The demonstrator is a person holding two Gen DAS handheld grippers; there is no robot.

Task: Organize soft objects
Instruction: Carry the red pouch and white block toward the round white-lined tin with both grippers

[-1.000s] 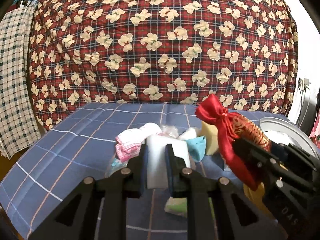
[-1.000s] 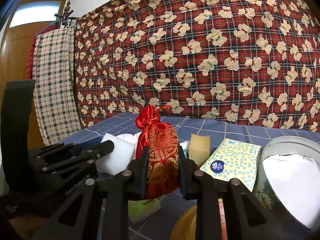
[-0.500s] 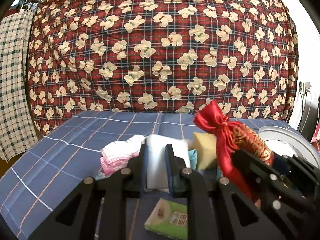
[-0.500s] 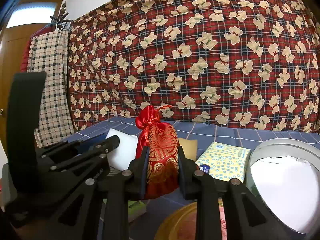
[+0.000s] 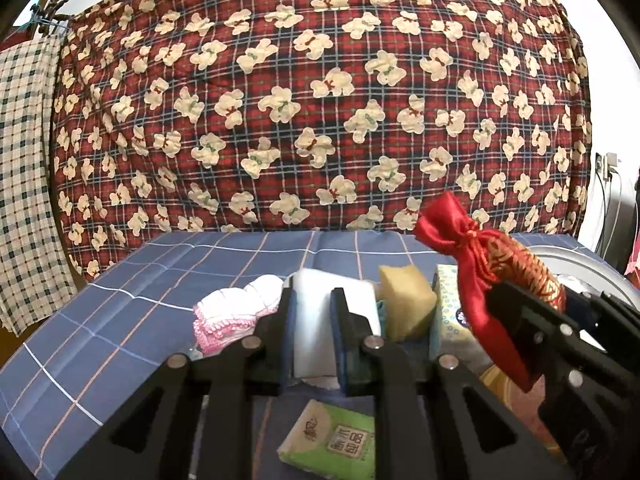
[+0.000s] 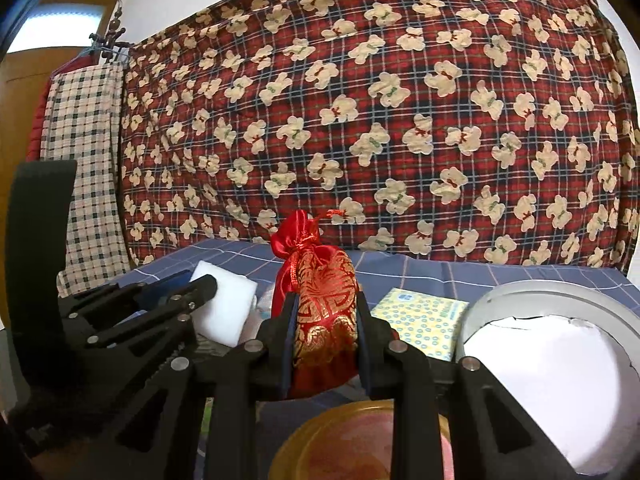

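Note:
My left gripper (image 5: 312, 308) is shut on a white foam sponge (image 5: 314, 320) and holds it above the blue checked tablecloth (image 5: 160, 280). The sponge also shows in the right wrist view (image 6: 228, 304). My right gripper (image 6: 324, 312) is shut on a red and gold drawstring pouch (image 6: 320, 304), held upright; the pouch shows at the right of the left wrist view (image 5: 504, 276). A pink and white knitted cloth (image 5: 236, 312), a yellow sponge (image 5: 406, 304) and a patterned tissue pack (image 6: 420, 320) lie on the table.
A green tissue packet (image 5: 332, 440) lies below the left gripper. A round metal tin (image 6: 560, 328) with white lining stands at the right. A gold-rimmed plate (image 6: 348, 444) sits under the right gripper. A red bear-print blanket (image 6: 360, 120) hangs behind the table.
Both grippers have risen with their loads. The table items now sit lower in view, and the green tissue packet has come into view under the left gripper.

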